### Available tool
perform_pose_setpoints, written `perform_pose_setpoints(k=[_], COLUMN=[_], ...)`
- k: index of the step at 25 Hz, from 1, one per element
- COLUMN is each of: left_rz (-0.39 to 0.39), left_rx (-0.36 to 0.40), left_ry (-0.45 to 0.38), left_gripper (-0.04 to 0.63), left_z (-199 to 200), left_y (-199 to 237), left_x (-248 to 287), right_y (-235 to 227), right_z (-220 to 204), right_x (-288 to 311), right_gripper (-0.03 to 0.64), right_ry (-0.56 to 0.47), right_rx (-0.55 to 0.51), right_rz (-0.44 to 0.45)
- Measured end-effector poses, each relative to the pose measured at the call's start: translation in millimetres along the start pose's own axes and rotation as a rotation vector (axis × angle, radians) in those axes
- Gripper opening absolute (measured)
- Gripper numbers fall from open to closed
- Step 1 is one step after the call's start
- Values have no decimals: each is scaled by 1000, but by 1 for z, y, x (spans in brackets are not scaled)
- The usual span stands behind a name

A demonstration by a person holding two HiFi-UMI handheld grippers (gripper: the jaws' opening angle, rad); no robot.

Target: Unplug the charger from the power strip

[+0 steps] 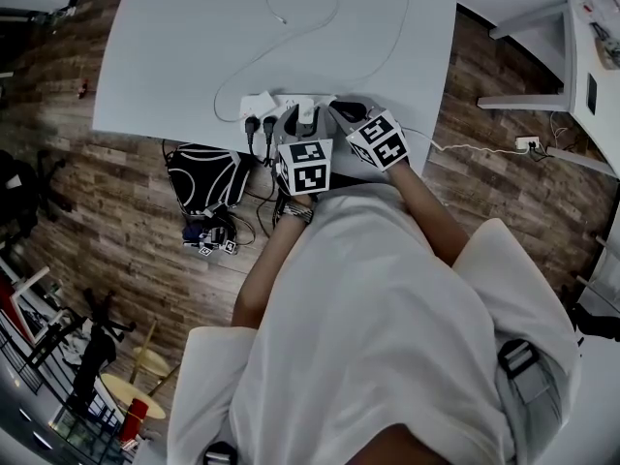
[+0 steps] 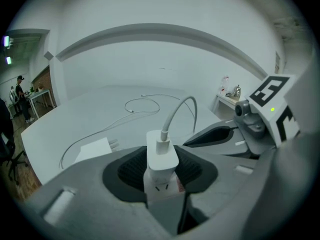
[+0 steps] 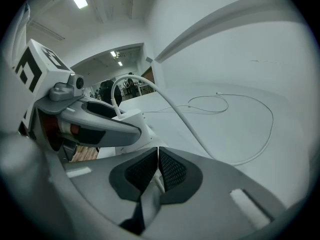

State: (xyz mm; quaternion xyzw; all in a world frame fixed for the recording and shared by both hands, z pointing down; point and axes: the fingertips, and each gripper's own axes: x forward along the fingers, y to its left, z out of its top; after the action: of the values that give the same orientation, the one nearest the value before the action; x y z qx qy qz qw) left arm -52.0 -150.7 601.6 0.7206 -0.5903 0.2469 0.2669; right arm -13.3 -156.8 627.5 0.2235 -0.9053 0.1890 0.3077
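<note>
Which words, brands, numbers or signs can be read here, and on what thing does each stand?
None can be read.
Small red label on the power strip, beside the charger: too blurred to read.
Left marker cube and right marker cube: black-and-white square patterns only, no letters.

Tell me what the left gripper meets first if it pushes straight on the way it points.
The white charger, already between the left gripper's pads, plugged into the power strip; whether they press yet is unclear.
</note>
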Motion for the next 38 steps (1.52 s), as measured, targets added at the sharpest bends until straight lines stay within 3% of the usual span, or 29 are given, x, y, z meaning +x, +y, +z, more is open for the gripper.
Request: perform_pose_setpoints(k=[12,17,22,33,38], left_rz=[18,-21,-28,-10,3], left_rx=[37,-84,-129,-55,13], left_ry=[15,13,5,30,37], left_gripper=[150,146,146,146,146], left_z=[0,1,1,2,1], left_y=[-2,1,2,2,-2], left_x=[2,1,0,1,2], right_y=[-3,-3,-2,-2,-2], right_z=[0,0,1,1,0], right_x=[0,0,0,1,1], right_gripper=[3,3,3,3,3], right_ry=[-11,-13,-16,-11,-10], right_rx=[24,23,16,4,0], right_rz=[8,3,2,-9,-12])
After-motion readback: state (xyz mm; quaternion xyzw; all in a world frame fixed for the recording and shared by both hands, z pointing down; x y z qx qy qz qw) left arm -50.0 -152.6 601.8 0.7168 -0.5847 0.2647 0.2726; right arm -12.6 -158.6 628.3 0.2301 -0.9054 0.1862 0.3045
